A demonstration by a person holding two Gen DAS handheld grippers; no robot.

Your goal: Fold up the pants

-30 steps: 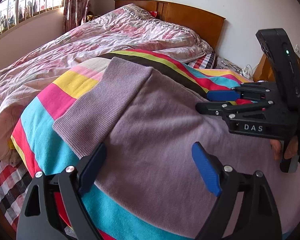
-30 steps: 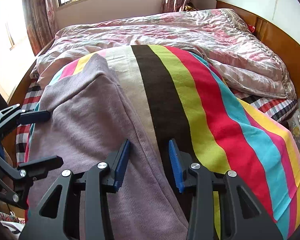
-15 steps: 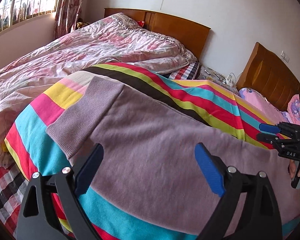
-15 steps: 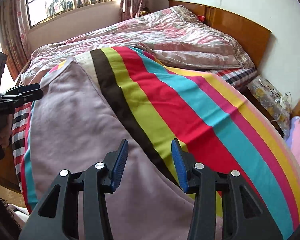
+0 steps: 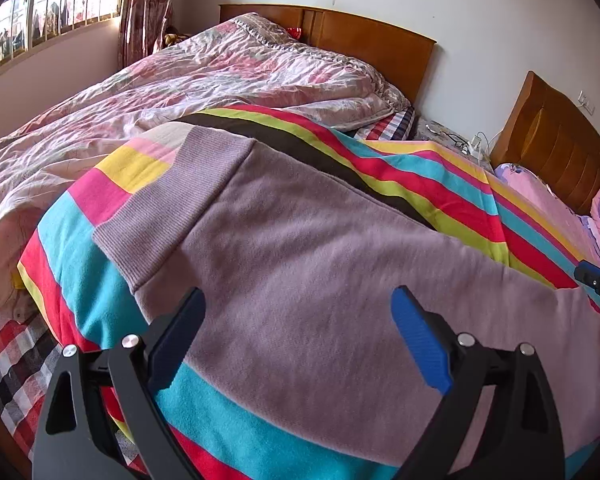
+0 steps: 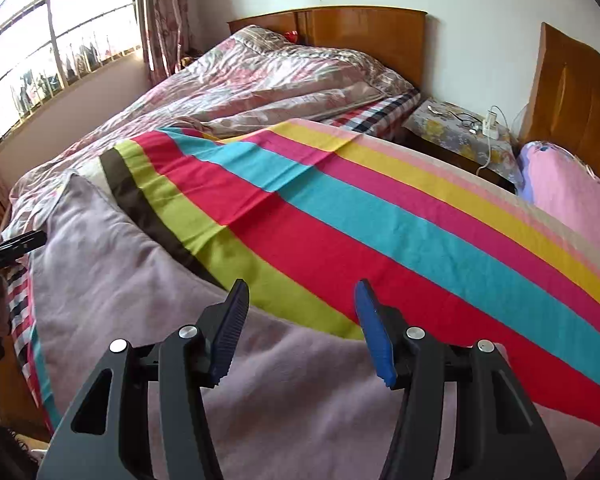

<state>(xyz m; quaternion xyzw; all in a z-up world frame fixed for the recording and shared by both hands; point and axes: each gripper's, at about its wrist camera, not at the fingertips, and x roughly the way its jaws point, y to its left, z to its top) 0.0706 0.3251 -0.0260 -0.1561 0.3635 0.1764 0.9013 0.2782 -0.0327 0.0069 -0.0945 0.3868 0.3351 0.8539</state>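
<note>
Mauve knit pants (image 5: 320, 280) lie flat on a striped blanket (image 5: 420, 176), ribbed waistband (image 5: 172, 204) at the left end. My left gripper (image 5: 298, 332) is open and empty, held just above the pants near the waistband end. My right gripper (image 6: 300, 320) is open and empty above the other end of the pants (image 6: 112, 280), near their far edge. The right gripper's tip shows at the right edge of the left wrist view (image 5: 598, 280). The left gripper shows at the left edge of the right wrist view (image 6: 8, 246).
A pink floral quilt (image 5: 180, 92) is bunched behind the blanket, against a wooden headboard (image 5: 360, 40). A nightstand (image 6: 456, 128) with a charger and cables stands between two beds. A pink pillow (image 6: 568, 188) lies on the right bed. A window (image 6: 40, 52) is at the left.
Both grippers have moved apart along the pants, the right one swinging far to the right end. The right gripper's jaws have opened wider. The pants stay flat.
</note>
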